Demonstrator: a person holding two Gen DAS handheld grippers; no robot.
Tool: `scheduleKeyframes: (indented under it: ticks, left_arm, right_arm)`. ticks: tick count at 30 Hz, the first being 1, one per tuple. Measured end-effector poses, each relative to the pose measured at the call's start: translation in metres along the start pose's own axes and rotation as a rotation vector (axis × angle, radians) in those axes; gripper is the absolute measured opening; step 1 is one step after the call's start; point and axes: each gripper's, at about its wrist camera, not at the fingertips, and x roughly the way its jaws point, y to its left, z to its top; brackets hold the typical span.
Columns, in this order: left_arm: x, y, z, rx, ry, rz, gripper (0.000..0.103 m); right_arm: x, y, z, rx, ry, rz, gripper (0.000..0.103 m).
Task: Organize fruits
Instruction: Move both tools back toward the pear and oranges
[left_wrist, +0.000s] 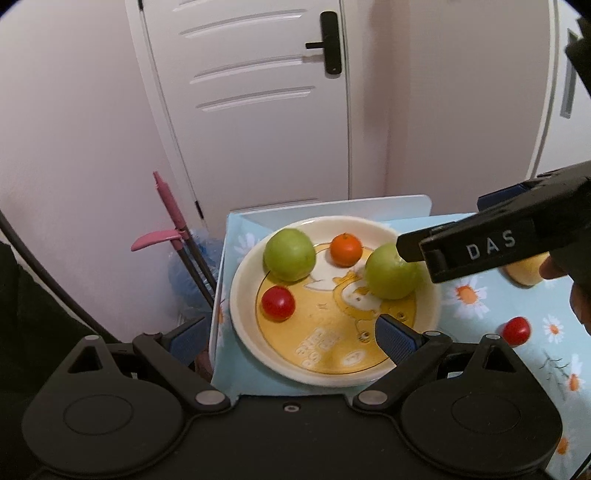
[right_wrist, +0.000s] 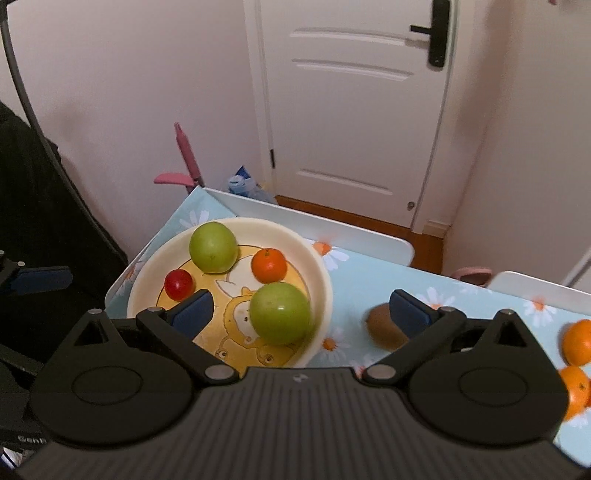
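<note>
Green fruit (right_wrist: 279, 313) — glossy, round — sits on the plate (right_wrist: 325, 291); right tongs (right_wrist: 308, 314) spread wide, empty.

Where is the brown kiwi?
In the right wrist view, the kiwi lies on the flowered tablecloth, just right of the plate.

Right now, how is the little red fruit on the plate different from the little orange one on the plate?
The red fruit is shiny, dark red and smaller; the orange fruit is matte, bright orange and a bit bigger. The red fruit sits on the near left of the plate; the orange fruit sits toward the far side, between the two green fruits. Both are round, on the plate, and untouched by any claw.
</note>
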Motion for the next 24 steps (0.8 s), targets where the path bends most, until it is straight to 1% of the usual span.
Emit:
scheduleKeyframes:
  ticks: [6, 11, 15, 20, 24]
  left_arm:
    - [-0.017, -0.01, 0.015, 0.043, -0.043, -0.016, 0.099]
    - [-0.033, -0.022, 0.022, 0.055, -0.074, -0.024, 0.099]
    - [-0.045, -0.039, 0.023, 0.053, -0.085, -0.034, 0.099]
    - [-0.059, -0.065, 0.025, 0.029, -0.093, -0.019, 0.099]
    - [-0.07, -0.092, 0.027, 0.005, -0.103, -0.024, 0.099]
  right_arm:
    - [-0.035, -0.019, -0.002, 0.053, -0.027, -0.025, 0.103]
    - [-0.065, -0.047, -0.013, 0.093, -0.048, -0.044, 0.103]
    - [-0.088, -0.073, -0.027, 0.089, -0.055, -0.069, 0.103]
    - [-0.117, -0.109, -0.045, 0.073, -0.062, -0.069, 0.103]
    - [-0.131, -0.14, -0.058, 0.063, -0.058, -0.069, 0.103]
